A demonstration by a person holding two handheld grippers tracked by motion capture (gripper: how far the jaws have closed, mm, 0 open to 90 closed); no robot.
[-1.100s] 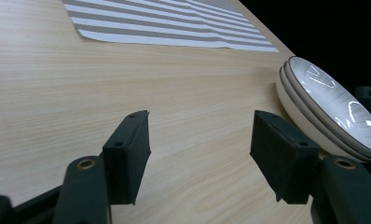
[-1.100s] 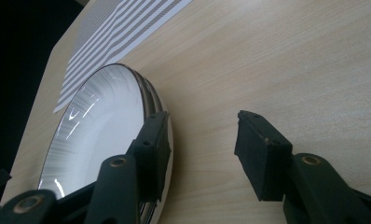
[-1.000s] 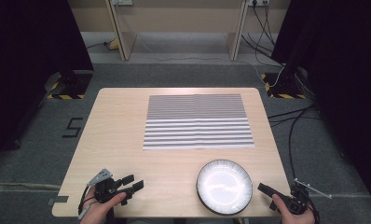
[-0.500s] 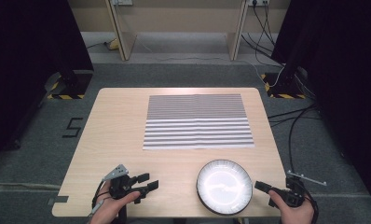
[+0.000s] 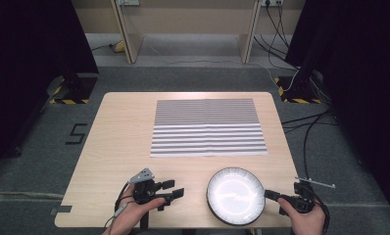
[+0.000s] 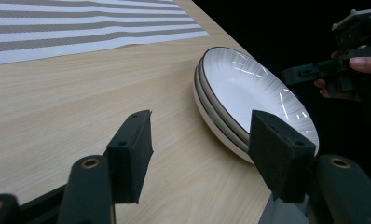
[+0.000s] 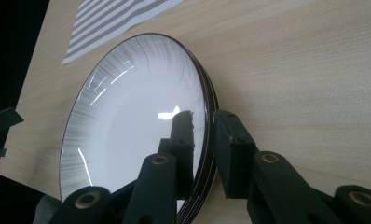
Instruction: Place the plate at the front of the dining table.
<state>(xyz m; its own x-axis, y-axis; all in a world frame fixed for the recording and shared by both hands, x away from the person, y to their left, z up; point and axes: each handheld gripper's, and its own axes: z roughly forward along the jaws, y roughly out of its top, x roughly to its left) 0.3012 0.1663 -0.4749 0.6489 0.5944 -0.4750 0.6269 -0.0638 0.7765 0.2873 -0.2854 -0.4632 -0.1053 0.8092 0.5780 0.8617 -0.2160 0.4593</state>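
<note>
My right hand-held gripper (image 7: 203,140) has just been closing, jaws now narrow astride the rim of the top plate (image 7: 137,116) in the stack at the counter (image 5: 114,147) edge; can't tell if the pads bite yet. Left hand-held gripper (image 6: 197,149) is wide, empty, plates just ahead-right. Best: pinch only the top rim, lift level, steady the opposite side.

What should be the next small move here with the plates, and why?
Probably finish closing the right claw on the rim of the top plate. Its jaws have just been closing and straddle that rim, one inside, one outside, but I cannot tell whether they pinch it. The left claw is open, short of the stack.
</note>
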